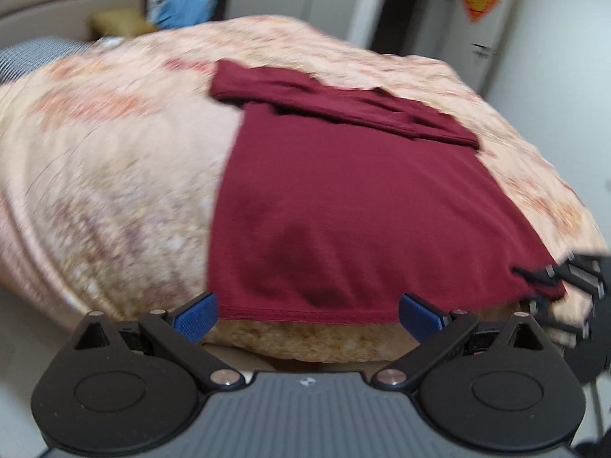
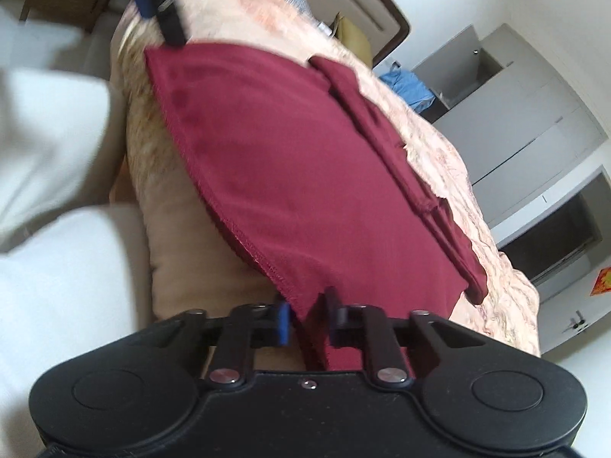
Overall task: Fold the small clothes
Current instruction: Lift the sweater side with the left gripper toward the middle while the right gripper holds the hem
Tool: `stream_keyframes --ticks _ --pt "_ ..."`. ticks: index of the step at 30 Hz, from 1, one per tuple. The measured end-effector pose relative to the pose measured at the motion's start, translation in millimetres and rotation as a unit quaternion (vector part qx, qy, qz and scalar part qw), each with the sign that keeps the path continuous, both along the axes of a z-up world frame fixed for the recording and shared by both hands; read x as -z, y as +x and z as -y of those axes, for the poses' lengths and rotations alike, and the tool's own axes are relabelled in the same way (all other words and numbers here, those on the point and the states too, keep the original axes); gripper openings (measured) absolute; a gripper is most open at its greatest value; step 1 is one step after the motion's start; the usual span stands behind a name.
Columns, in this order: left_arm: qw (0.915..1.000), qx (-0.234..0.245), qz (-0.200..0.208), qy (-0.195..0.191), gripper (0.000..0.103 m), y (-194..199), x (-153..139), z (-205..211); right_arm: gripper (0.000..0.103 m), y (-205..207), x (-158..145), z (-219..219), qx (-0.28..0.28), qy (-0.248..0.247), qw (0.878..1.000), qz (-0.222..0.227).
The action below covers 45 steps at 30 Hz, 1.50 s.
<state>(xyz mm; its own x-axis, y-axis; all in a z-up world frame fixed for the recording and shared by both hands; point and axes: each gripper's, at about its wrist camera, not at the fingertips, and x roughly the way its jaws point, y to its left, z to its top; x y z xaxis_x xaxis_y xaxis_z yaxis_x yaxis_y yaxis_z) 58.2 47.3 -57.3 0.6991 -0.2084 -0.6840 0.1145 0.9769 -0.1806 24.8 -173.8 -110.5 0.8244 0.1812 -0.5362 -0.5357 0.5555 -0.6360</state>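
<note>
So we've got the dark red knit shirt (image 1: 343, 206) lying flat on the peach floral bedspread (image 1: 114, 175), sleeves folded across its far end. Our left gripper (image 1: 307, 315) sits at the shirt's near hem with its blue pads spread wide, gripping nothing. Our right gripper (image 2: 307, 318) is pinched onto the shirt's hem corner.
</note>
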Motion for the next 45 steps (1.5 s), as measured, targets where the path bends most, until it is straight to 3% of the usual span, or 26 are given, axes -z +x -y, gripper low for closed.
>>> stream_keyframes --ticks 5,9,12,15,18,24,27,29,32,35,37,41,45 --pt "0.9941 0.051 0.060 0.074 0.103 -13.2 1.5 33.3 0.014 19.7 -37.8 14.5 0.041 0.133 0.989 -0.056" --pt "0.9779 0.099 0.097 0.157 0.103 -13.4 10.5 69.2 0.014 37.4 -67.1 24.5 0.059 0.227 0.968 -0.092" --pt "0.9668 0.122 0.106 0.198 0.103 -8.6 19.5 92.8 0.014 47.1 -84.1 27.8 0.062 0.264 0.957 -0.103" --pt "0.9624 0.120 0.112 0.216 0.103 -0.3 25.5 107.7 0.013 52.1 -96.8 29.6 0.058 0.279 0.953 -0.101" --pt "0.9626 0.096 0.108 0.229 0.102 10.9 30.7 111.5 0.013 53.1 -106.3 31.6 0.054 0.285 0.952 -0.094" --pt "0.9520 0.061 0.138 0.267 0.086 9.7 34.5 101.4 0.013 49.8 -116.7 36.7 0.057 0.290 0.952 -0.080" --pt "0.9403 0.054 0.145 0.303 0.065 6.3 38.2 94.8 0.012 46.0 -117.5 38.0 0.062 0.287 0.953 -0.074" --pt "0.9374 0.049 0.144 0.313 0.041 4.4 39.0 88.5 0.012 43.7 -117.2 38.4 0.064 0.286 0.953 -0.073" --pt "0.9339 0.048 0.149 0.322 0.032 -2.0 37.8 77.6 0.012 39.0 -114.5 37.9 0.067 0.273 0.957 -0.067" --pt "0.9295 0.048 0.152 0.332 0.013 -6.4 35.6 67.1 0.012 30.0 -107.0 32.1 0.065 0.229 0.970 -0.049" --pt "0.9297 0.047 0.157 0.330 0.007 -8.4 31.2 60.9 0.012 20.4 -97.6 24.5 0.054 0.184 0.981 -0.033" --pt "0.9286 0.048 0.193 0.313 0.005 -24.3 14.2 53.7 0.009 5.0 -78.9 13.2 0.034 0.114 0.993 -0.009" --pt "0.9238 0.041 0.233 0.301 0.004 -39.2 -5.1 52.9 0.007 -2.8 -78.6 16.2 0.041 0.110 0.993 0.010"
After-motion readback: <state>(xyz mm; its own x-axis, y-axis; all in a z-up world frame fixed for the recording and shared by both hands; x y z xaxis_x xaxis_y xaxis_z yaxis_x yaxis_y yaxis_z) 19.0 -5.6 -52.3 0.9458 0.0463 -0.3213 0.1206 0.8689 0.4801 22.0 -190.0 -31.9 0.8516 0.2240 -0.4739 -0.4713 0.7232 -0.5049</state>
